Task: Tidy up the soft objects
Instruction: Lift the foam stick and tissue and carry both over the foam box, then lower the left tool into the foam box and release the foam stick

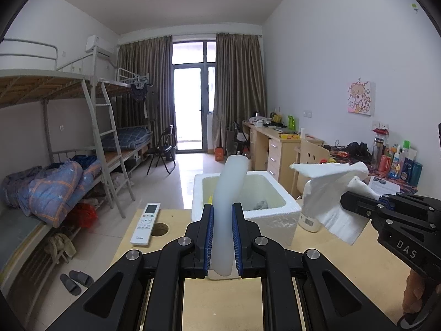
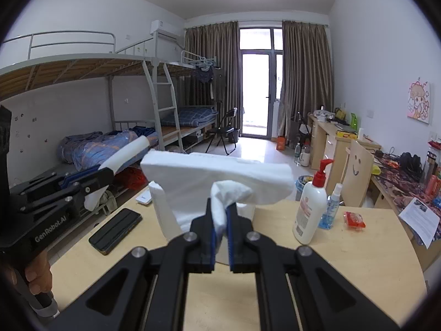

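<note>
My left gripper [image 1: 222,215] is shut on a long white foam sheet strip [image 1: 230,193] that curves up and over the white foam box [image 1: 278,215]. The box holds a grey cloth [image 1: 260,204]. My right gripper [image 2: 220,215] is shut on a crumpled white foam sheet [image 2: 220,176], held above the wooden table [image 2: 358,253]; it hides the box in the right wrist view. In the left wrist view the right gripper [image 1: 344,200] holds that sheet [image 1: 330,190] to the right of the box. The left gripper [image 2: 106,173] shows at left with its strip [image 2: 129,151].
On the table stand a white remote [image 1: 146,223], a lotion pump bottle [image 2: 310,209], a blue spray bottle [image 2: 329,207], a red packet [image 2: 354,219] and a black phone [image 2: 115,230]. A bunk bed [image 1: 55,127] lies left, and desks [image 1: 278,143] and a chair [image 2: 357,171] right.
</note>
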A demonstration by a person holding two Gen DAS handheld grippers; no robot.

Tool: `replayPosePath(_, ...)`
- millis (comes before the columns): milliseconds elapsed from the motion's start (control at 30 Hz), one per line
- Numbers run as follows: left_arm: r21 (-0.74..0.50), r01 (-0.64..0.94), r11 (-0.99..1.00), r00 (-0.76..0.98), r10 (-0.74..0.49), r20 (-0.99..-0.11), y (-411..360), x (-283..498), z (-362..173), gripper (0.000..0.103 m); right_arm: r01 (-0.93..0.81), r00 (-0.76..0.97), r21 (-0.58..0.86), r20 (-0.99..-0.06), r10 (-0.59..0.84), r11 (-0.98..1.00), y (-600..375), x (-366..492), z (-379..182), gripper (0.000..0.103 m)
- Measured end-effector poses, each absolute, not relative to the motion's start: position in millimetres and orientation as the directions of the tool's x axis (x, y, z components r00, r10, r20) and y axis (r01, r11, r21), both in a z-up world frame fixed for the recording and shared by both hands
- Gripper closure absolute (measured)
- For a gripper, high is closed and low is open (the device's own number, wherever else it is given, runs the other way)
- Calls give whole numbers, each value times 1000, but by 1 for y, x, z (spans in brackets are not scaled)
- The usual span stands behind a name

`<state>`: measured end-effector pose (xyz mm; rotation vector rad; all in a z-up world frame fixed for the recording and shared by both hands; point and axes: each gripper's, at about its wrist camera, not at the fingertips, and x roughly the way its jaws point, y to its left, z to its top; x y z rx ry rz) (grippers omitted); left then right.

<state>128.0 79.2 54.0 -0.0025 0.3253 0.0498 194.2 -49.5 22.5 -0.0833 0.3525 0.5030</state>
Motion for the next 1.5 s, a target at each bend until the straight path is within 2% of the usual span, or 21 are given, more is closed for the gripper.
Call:
replayPosePath(700, 3, -61, 998, 935, 58, -351, 86, 180, 54, 89, -467, 810, 14, -395, 434, 884, -39, 244, 25, 94)
replayPosePath(1000, 7, -51, 999, 929, 51, -366, 86, 200, 55, 89, -462, 818, 2, -384, 427, 887, -34, 255, 28, 94)
replayPosePath(1500, -12, 48, 999, 909, -49, -414, 67, 233, 47, 89, -382, 848, 19, -390, 358, 924, -63, 259, 29, 94)
